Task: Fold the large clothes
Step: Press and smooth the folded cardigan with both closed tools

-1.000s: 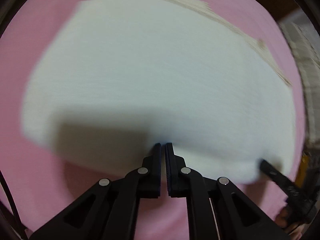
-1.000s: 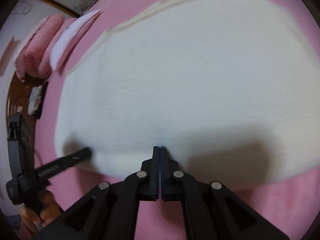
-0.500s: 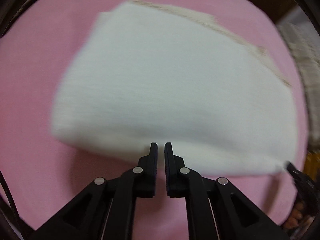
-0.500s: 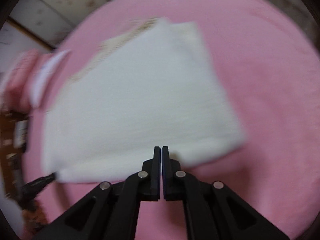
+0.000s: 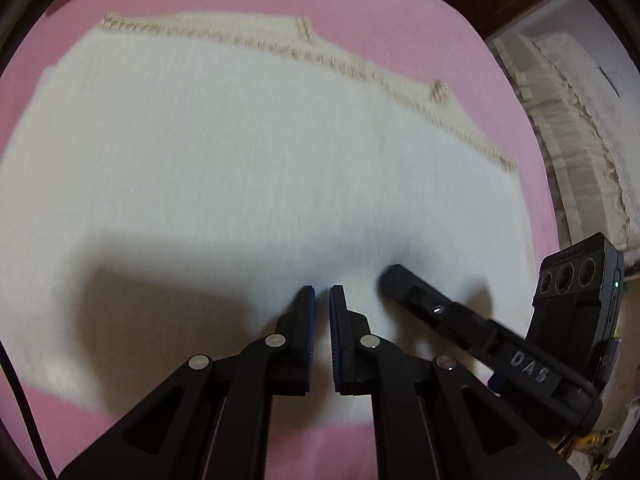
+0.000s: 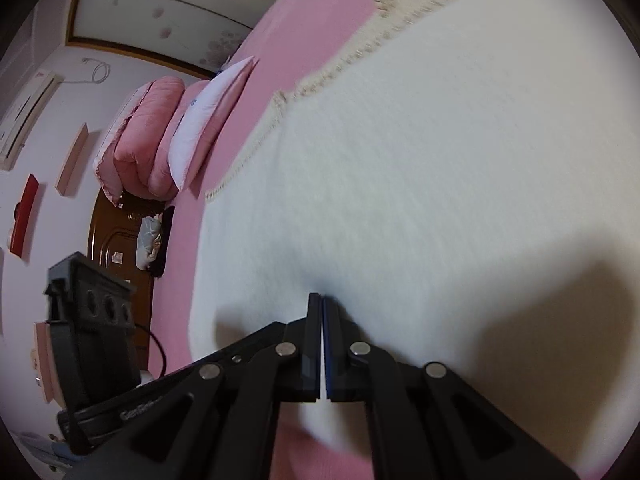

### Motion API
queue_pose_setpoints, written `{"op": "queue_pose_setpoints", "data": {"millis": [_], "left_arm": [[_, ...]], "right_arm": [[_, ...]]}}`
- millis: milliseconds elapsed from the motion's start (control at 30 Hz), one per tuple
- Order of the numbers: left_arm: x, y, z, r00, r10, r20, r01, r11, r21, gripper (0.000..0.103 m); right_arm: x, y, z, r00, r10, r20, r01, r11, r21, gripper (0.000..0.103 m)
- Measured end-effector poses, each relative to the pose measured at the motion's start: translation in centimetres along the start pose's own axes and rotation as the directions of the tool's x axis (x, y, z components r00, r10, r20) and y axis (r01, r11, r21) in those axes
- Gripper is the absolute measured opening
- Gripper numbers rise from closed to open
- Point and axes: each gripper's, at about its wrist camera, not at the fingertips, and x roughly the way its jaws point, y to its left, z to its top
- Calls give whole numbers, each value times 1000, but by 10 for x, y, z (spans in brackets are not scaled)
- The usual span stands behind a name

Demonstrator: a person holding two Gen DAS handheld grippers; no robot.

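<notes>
Cloth, white, lies folded on the pink bed, filling mid-frame, fringed edge toward the top. Left gripper slightly parted, empty; right gripper pinched nearly shut. Both sit side by side at its lower edge.

Pink bedsheet lies open around white cloth; pillows block far-left corner

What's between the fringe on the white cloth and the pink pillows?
Only bare pink bedsheet, seen in the right wrist view, between the fringe and pillows.
</notes>
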Motion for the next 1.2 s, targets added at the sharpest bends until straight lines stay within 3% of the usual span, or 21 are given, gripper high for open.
{"op": "queue_pose_setpoints", "data": {"millis": [167, 267, 367, 467, 600, 700, 767, 833, 900, 1000, 1067, 1100, 1133, 1167, 1200], "left_arm": [[30, 6, 50, 999, -14, 31, 15, 999, -39, 2], [32, 19, 69, 997, -69, 39, 72, 994, -86, 1], [41, 22, 81, 995, -87, 45, 91, 990, -105, 1], [30, 33, 90, 992, -57, 108, 64, 996, -66, 1], [27, 48, 109, 990, -25, 135, 37, 996, -84, 1], [15, 64, 114, 986, 7, 168, 5, 997, -72, 1], [0, 83, 116, 978, 49, 204, -34, 997, -76, 1], [-8, 105, 121, 975, 48, 217, -25, 994, -110, 1], [-22, 133, 122, 970, 71, 232, -38, 989, -141, 1], [-45, 174, 125, 944, 187, 271, -148, 976, -158, 1], [-53, 192, 127, 919, 276, 281, -236, 957, -167, 1], [-55, 202, 126, 920, 278, 278, -242, 958, -156, 1], [-55, 207, 126, 926, 263, 272, -236, 963, -130, 1], [-56, 210, 125, 925, 265, 273, -244, 964, -111, 1], [-57, 212, 124, 921, 277, 275, -261, 961, -93, 1]], "right_arm": [[31, 16, 30, 999, -16, -33, 14, 997, -78, 0], [31, 14, 46, 1000, 3, 12, -2, 997, -72, 0], [39, 8, 80, 997, -34, 66, 35, 999, -19, 0], [49, 9, 102, 995, -76, 68, 79, 996, -40, 0], [48, 4, 114, 993, -112, 43, 116, 989, -94, 0], [30, 0, 115, 966, -238, 97, 254, 945, -209, 0], [10, -13, 120, 959, -258, 117, 279, 931, -234, 0], [-8, -24, 131, 938, -312, 153, 341, 910, -236, 0], [-35, -41, 136, 894, -394, 213, 439, 864, -246, 0], [-75, -69, 141, 818, -497, 291, 561, 802, -205, 0], [-95, -85, 144, 704, -621, 344, 691, 711, -131, 0], [-106, -93, 145, 685, -636, 356, 703, 706, -90, 0], [-113, -96, 144, 708, -611, 354, 673, 735, -78, 0], [-113, -92, 143, 699, -618, 359, 685, 723, -89, 0], [-108, -82, 141, 666, -645, 375, 725, 679, -118, 0]]}}
